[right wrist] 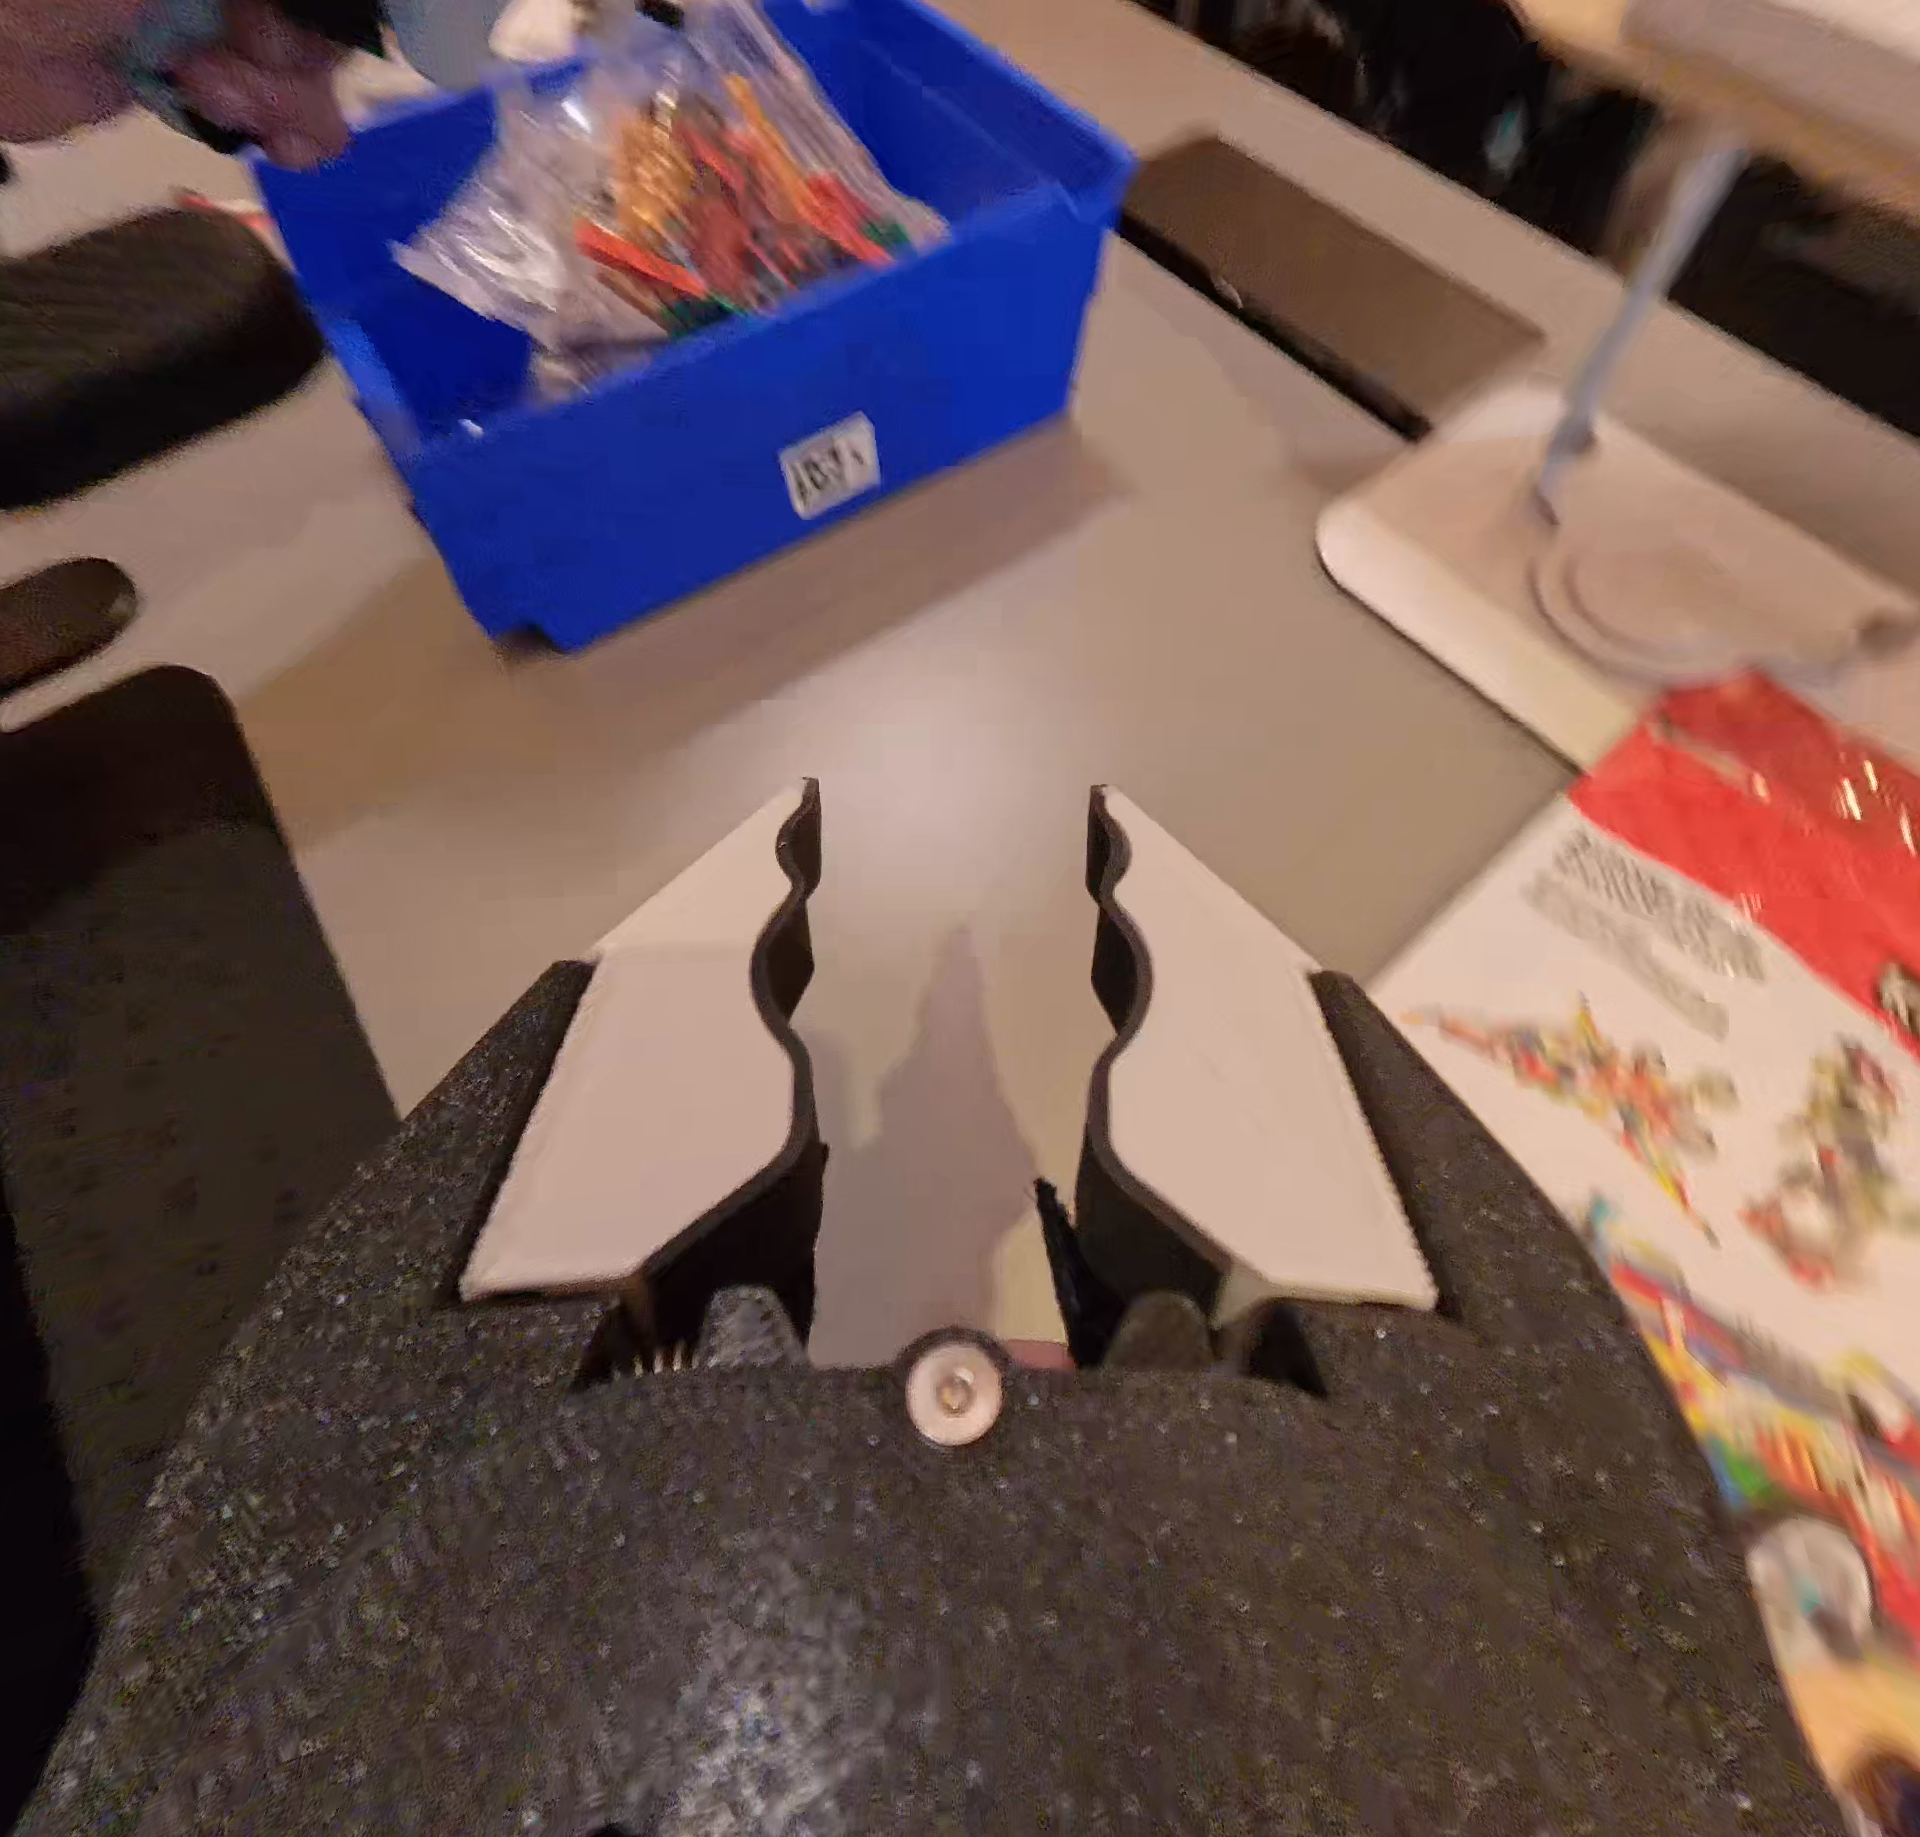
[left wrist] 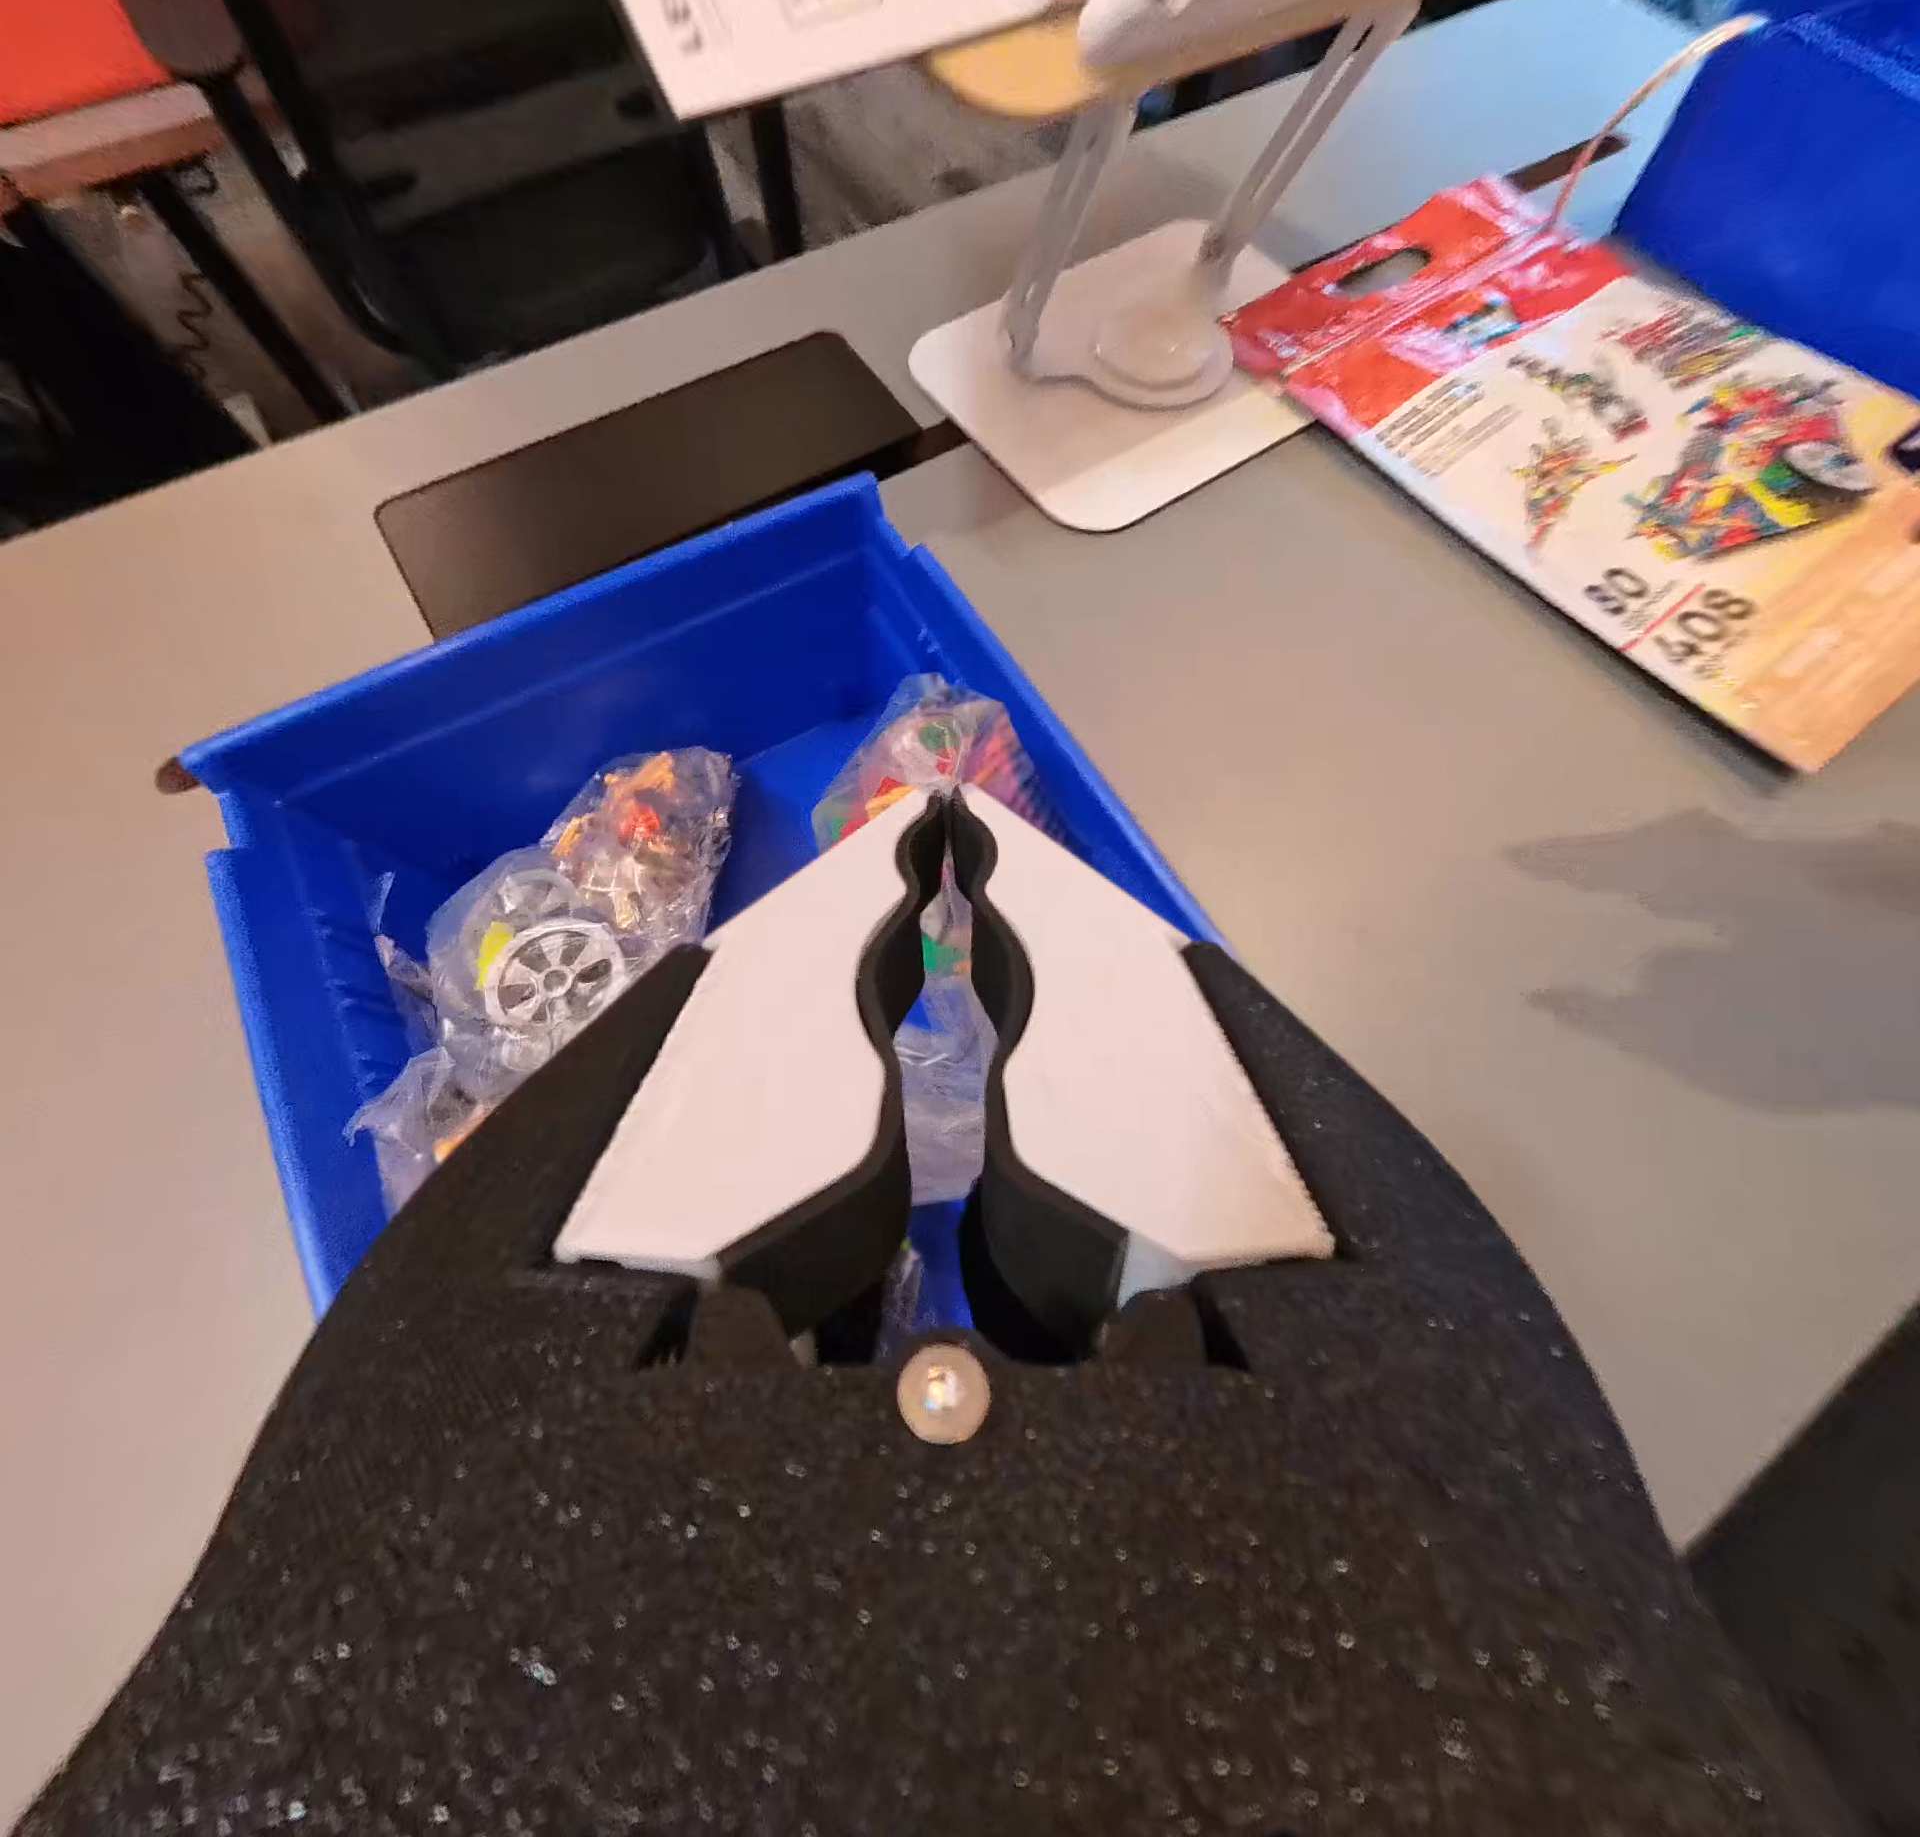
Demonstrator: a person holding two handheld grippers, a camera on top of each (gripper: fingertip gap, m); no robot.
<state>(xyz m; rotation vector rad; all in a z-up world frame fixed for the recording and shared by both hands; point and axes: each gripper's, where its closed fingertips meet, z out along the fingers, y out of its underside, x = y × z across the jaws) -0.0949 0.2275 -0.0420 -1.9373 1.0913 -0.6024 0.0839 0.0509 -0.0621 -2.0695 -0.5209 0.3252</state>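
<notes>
My left gripper [left wrist: 948, 800] is shut on a clear plastic bag of coloured toy parts [left wrist: 925, 748] and holds it over a blue bin [left wrist: 520, 686]. In the right wrist view the same bag [right wrist: 707, 187] hangs above the bin [right wrist: 727, 478] from the left gripper [right wrist: 644, 5], a hand behind it. Another bag with silver wheels [left wrist: 561, 946] lies in the bin. My right gripper [right wrist: 951, 800] is open and empty above the grey table [right wrist: 935, 665], in front of the bin.
A white lamp stands on a flat base [left wrist: 1101, 416] beyond the bin; the base also shows in the right wrist view [right wrist: 1455, 551]. A colourful toy box [left wrist: 1621, 468] lies flat at the right and shows in the right wrist view too [right wrist: 1662, 1060]. A second blue bin [left wrist: 1787, 187] is far right. The grippers' ends are close to 25 centimeters from one another.
</notes>
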